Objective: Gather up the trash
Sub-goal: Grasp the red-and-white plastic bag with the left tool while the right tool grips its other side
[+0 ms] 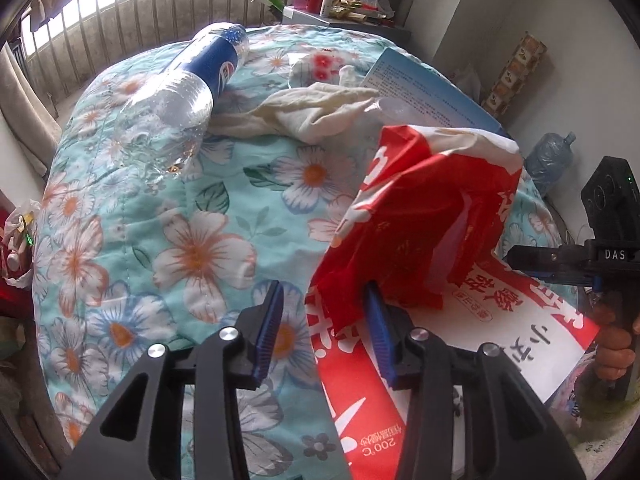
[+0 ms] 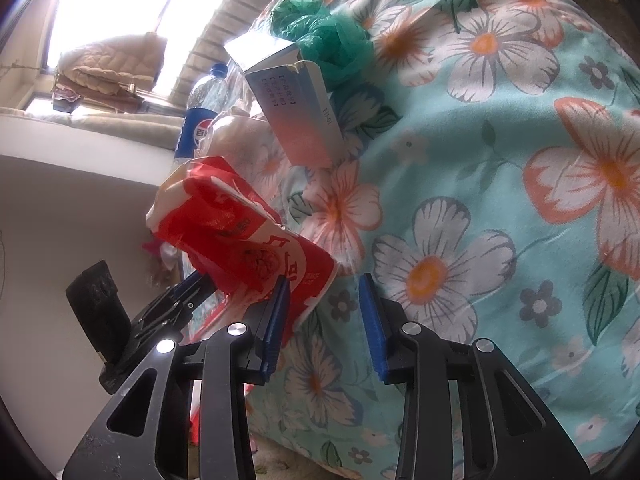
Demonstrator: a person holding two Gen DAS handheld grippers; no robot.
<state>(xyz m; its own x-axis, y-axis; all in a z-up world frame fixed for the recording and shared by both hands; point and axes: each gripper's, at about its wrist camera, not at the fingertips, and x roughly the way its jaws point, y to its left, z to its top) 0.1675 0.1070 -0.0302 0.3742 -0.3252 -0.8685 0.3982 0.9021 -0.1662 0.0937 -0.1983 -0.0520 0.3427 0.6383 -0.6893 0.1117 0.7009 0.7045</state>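
- Two grippers are working over a floral quilt [image 1: 168, 208] strewn with trash.
- In the left wrist view, the left gripper [image 1: 326, 312] is standing part open; the red-and-white bag [image 1: 432, 216] is rising at its one o'clock, with the bag's edge lying against the right blue pad, the left pad bare.
- The right gripper [image 2: 324, 312] is also standing part open, nothing pinched between its pads; the bag [image 2: 240, 232] is brushing its left finger at eleven o'clock.
- Only the left view is showing the crumpled cloth [image 1: 316, 108] at twelve o'clock and a hand [image 1: 614, 344] gripping the other tool at three o'clock.
- Only the right view is showing the green plastic bag [image 2: 320, 32] at twelve o'clock.
- Both are showing the blue-labelled bottle [image 1: 188, 84] and the carton [image 2: 292, 108].
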